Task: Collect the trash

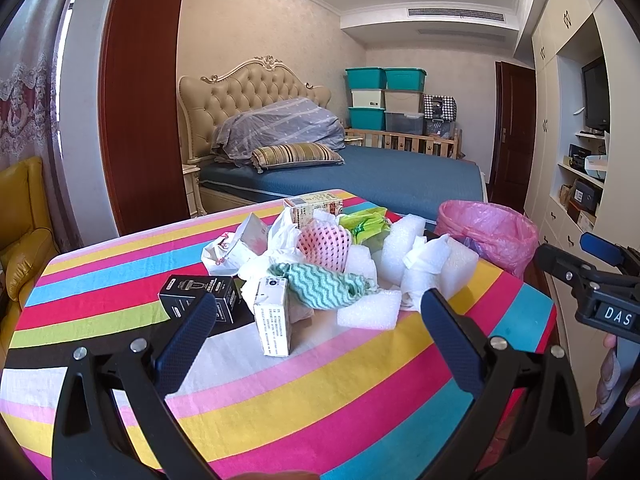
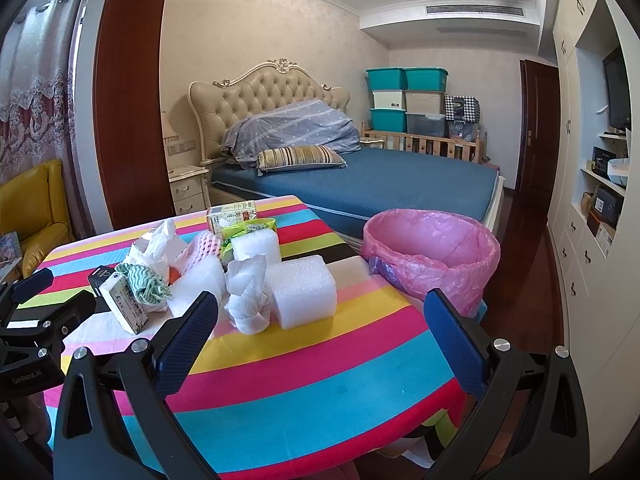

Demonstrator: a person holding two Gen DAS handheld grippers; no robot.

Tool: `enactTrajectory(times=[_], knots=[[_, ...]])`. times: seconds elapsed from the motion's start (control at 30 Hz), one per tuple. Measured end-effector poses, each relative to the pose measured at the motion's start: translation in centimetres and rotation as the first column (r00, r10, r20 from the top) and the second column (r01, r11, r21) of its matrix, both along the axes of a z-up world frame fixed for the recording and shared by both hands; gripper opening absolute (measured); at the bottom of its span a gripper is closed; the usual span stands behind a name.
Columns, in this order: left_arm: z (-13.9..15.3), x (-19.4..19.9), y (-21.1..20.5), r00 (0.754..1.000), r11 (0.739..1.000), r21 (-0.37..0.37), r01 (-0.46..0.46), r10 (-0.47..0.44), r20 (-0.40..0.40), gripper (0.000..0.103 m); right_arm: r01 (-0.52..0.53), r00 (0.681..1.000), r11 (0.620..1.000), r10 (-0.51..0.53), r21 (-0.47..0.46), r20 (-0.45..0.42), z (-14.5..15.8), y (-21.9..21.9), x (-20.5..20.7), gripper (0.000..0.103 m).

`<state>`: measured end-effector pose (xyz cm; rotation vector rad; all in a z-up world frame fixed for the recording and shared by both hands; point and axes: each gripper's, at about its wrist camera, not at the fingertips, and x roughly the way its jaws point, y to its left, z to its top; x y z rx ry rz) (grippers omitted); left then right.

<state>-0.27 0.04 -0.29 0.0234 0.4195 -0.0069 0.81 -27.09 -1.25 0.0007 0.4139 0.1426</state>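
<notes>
Two tongs, both mine, both spread wide and holding nothing, hang above the striped table (image 1: 280,392) with the trash pile ahead of them.

From the left wrist view, my left tongs (image 1: 316,320) point straight at a small white carton (image 1: 274,322) standing upright at the near edge of the pile, its long axis vertical, roughly between my two fingers but a little beyond their tips. Just left of it lies a black box (image 1: 200,294); behind it a green-and-white cloth (image 1: 324,286), white foam blocks (image 1: 370,308) and crumpled tissue (image 1: 424,264). The bin with the pink liner (image 1: 492,236) sits past the far right edge of the table, and my right tongs (image 1: 592,264) show at that side.

From the right wrist view, my right tongs (image 2: 320,320) face a large foam cube (image 2: 304,294) and a wad of tissue (image 2: 248,296) touching its left side, both just ahead of the fingertips. The pink-lined bin (image 2: 436,256) is close on the right, so I judge this hand the nearer one for dropping; the left tongs (image 2: 36,300) sit by the carton.
</notes>
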Motion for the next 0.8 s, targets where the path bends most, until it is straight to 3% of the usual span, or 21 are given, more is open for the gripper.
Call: enactTrajectory(times=[0.8], knots=[[-0.17, 0.18, 0.27, 1.0, 1.0, -0.012, -0.007, 0.007, -0.008, 0.099, -0.022, 1.0, 1.0, 0.022, 0.006, -0.021, -0.33, 0.48, -0.1, 0.097]])
